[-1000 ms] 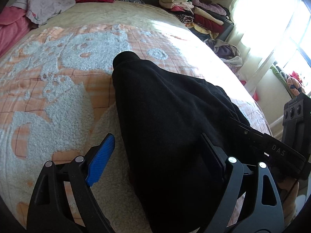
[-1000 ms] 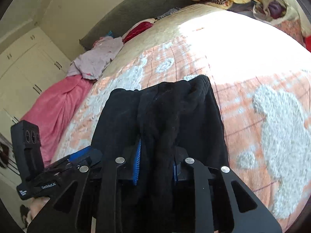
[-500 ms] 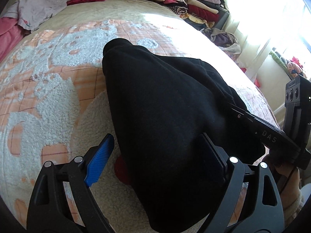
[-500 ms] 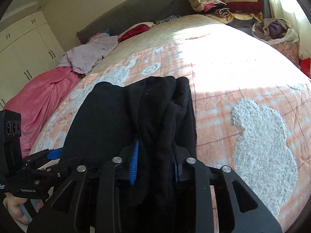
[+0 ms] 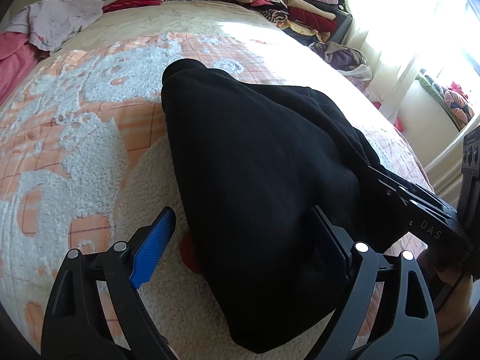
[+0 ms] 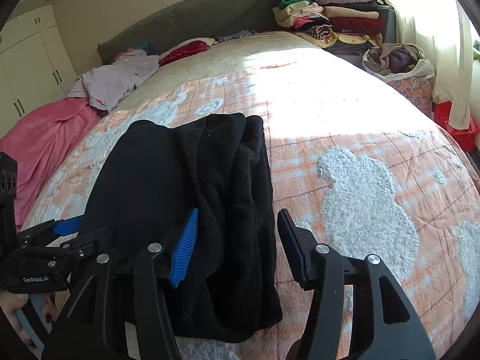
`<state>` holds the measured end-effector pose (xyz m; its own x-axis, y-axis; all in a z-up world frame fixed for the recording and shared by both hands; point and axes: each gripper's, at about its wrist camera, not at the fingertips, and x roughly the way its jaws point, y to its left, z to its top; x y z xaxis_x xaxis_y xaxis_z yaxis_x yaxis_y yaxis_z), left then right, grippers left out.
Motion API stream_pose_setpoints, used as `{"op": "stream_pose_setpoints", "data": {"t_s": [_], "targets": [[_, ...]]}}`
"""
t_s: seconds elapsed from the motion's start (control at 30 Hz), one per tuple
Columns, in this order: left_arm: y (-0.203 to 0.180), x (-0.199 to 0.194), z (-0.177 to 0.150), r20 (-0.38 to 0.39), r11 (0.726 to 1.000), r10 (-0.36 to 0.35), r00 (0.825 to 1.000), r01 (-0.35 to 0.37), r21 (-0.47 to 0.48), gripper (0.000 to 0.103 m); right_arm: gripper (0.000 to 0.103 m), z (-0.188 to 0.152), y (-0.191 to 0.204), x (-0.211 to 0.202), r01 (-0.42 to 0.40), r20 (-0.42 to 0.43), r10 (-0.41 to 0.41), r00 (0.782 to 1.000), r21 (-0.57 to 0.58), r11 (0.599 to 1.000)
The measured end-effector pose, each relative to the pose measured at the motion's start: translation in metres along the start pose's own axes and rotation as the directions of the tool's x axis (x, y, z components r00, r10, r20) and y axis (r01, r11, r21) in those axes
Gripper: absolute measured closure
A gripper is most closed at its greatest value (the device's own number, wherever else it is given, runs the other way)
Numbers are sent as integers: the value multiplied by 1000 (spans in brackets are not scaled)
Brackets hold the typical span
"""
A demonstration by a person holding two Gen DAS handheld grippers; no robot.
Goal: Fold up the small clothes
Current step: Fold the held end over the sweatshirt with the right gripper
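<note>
R gripper (image 6: 237,243) jaws just opened off black garment (image 6: 186,198) fold – cloth now loose between them on blanket (image 6: 345,138). L gripper (image 5: 243,240) wide, gripping nothing – fold looks set.

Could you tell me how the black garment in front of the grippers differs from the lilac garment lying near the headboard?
The black garment lies folded lengthwise and fairly flat; the lilac garment is crumpled and spread loosely. The black one sits on the orange checked blanket between the grippers; the lilac one lies far off, partly over a pink cover. Both rest on the bed, and neither is gripped.
</note>
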<state>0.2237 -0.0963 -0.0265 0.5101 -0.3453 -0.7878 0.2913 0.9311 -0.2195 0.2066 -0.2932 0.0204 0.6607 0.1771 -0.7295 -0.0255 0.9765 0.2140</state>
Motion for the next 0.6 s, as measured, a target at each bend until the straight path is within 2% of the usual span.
{"op": "stream_pose_setpoints", "data": {"t_s": [0.1,0.23,0.33,0.4,0.43,0.5,0.57,0.6], "targets": [[0,-1,-2,-1,1000,-3,1000,3,2,21,48,-4,1,-8,8,2,-8,1000,3,1000],[1,-6,-5,2,1000,-1,1000,0,3,21,47,-11,1,-20,-71,-5,72,997,34,997],[3,-10,-7,-5,1000,-22,1000,22,-11,21,47,-19,-6,-20,-136,-25,139,990,99,986],[2,-10,-11,-19,999,-42,999,42,-17,21,74,-23,-8,-17,-152,-22,155,988,108,983],[2,-10,-12,-26,999,-48,999,48,-17,23,79,-24,-8,-19,-165,-15,168,986,107,980],[-2,-11,-16,-31,999,-54,998,54,-8,32,82,-24,-4,-29,-188,9,188,982,95,978],[-6,-14,-18,-27,999,-37,999,37,9,33,82,-23,0,-42,-195,56,191,980,78,978],[-8,-14,-19,-25,999,-35,999,36,16,33,82,-25,-1,-43,-173,71,167,983,75,982]]}}
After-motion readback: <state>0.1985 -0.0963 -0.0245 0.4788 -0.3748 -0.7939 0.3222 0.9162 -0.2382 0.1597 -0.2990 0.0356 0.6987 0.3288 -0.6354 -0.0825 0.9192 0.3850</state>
